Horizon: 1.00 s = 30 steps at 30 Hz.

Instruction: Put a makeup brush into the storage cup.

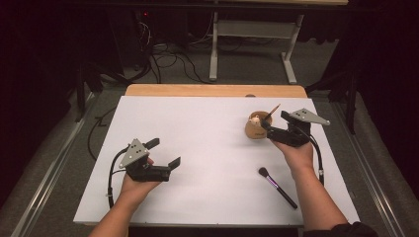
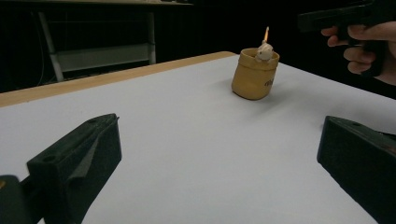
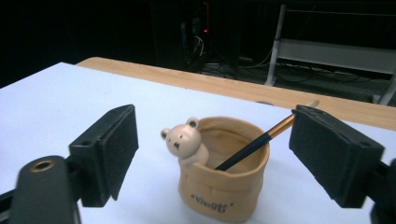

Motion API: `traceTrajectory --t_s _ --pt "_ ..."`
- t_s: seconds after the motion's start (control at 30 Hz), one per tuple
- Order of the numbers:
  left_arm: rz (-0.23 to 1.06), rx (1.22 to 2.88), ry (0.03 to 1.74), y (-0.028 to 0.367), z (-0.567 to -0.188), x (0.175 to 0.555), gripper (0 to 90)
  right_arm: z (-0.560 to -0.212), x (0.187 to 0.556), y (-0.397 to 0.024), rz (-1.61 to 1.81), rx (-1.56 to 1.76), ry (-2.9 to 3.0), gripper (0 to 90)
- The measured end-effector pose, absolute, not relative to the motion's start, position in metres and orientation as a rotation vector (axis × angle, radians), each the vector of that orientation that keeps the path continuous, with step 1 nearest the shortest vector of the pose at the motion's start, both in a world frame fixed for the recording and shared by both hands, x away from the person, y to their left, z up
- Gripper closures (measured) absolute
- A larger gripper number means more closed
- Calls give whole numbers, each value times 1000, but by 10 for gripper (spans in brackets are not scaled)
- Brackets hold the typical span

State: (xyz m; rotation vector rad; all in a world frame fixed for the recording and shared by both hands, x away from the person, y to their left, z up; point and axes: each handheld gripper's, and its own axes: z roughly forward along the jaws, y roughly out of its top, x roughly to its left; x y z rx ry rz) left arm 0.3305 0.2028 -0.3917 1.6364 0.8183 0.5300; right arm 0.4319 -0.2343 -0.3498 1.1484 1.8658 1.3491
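A tan pouch-shaped holder [image 1: 256, 129] with a small bear figure [image 3: 184, 140] on its rim stands at the right of the white table. A brush [image 3: 252, 145] with a dark and gold handle leans in it. My right gripper [image 1: 274, 120] is just right of the holder, open. In the right gripper view the jaws [image 3: 217, 130] stand wide on either side of the holder [image 3: 224, 191], and the handle tip shows just above the right jaw. A second brush [image 1: 276, 186] lies flat near the front right. My left gripper [image 1: 166, 151] rests open at the left with nothing between its jaws.
The white sheet [image 1: 207, 148] covers a wooden table whose far edge [image 1: 212, 90] shows bare. In the left gripper view the holder [image 2: 254, 77] stands ahead and the other hand [image 2: 369, 46] is at the upper right. A desk frame and cables stand on the floor beyond.
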Motion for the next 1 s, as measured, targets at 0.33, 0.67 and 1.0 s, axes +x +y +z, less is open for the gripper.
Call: traceTrajectory --t_s 0.33,0.67,1.0 --pt "535 1632 829 204 -392 330 6 -357 413 -242 1347 1125 1870 39" --pt "534 1625 843 208 -392 331 6 -366 396 -261 1383 1134 1832 12" --pt "531 1628 869 213 -395 335 6 -370 376 -273 1375 1114 1813 12"
